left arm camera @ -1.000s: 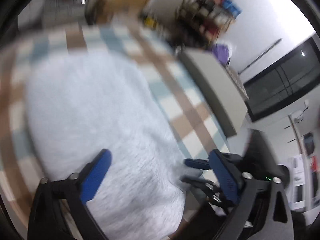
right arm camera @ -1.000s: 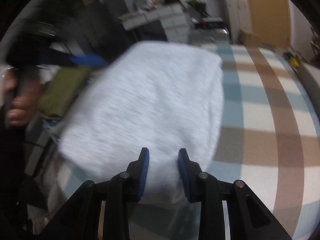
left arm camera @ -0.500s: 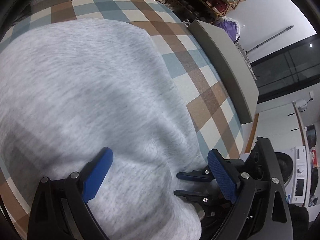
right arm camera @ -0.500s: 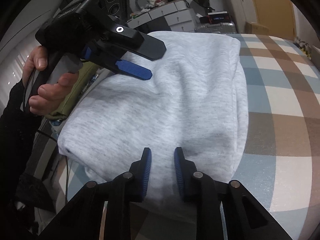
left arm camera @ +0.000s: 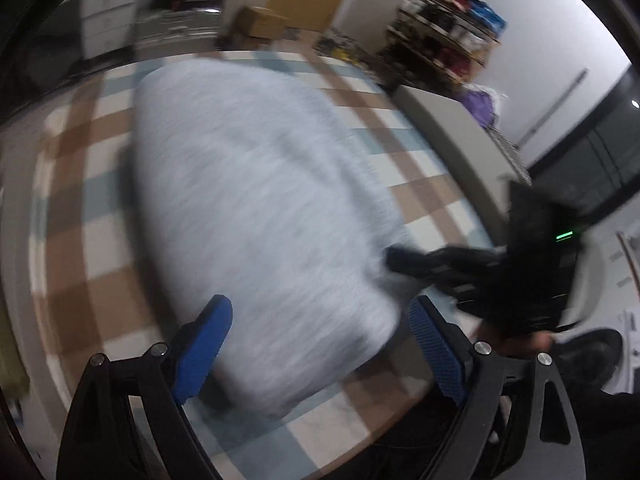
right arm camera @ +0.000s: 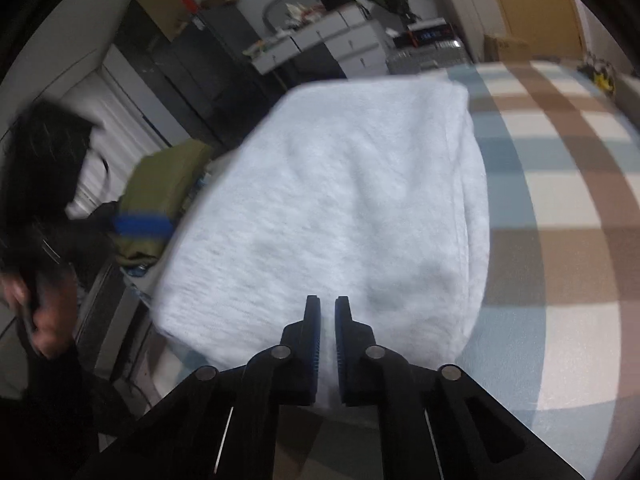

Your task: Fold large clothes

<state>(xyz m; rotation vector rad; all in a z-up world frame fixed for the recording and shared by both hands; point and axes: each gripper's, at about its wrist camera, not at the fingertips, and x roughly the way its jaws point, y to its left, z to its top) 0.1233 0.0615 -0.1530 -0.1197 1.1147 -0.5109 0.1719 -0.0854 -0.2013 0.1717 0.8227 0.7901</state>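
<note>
A folded light grey garment (right arm camera: 340, 208) lies on a bed or table covered in a blue, brown and white checked cloth (right arm camera: 560, 208). My right gripper (right arm camera: 328, 332) is at the garment's near edge; its jaws are closing and the blue pads pinch a narrow fold of the grey fabric. In the blurred left wrist view my left gripper (left arm camera: 320, 344) hangs wide over the garment's (left arm camera: 260, 208) near end, its jaws closing slightly with no pad on the fabric. The right gripper's black tip (left arm camera: 404, 258) shows at the garment's right edge. The left gripper's blue finger (right arm camera: 140, 226) is a blur off the garment's left side.
An olive green folded cloth (right arm camera: 160, 176) lies left of the garment. A grey ledge (left arm camera: 452, 132) runs along the far side, with a loaded shelf (left arm camera: 448, 16) behind it. A cardboard box (left arm camera: 262, 22) and drawer units (right arm camera: 332, 40) stand at the back. A person's hand (right arm camera: 44, 320) holds the left gripper.
My right jaws have narrowed onto the garment's near edge. My left gripper has swung off the top of the garment towards its left near side, still wide.
</note>
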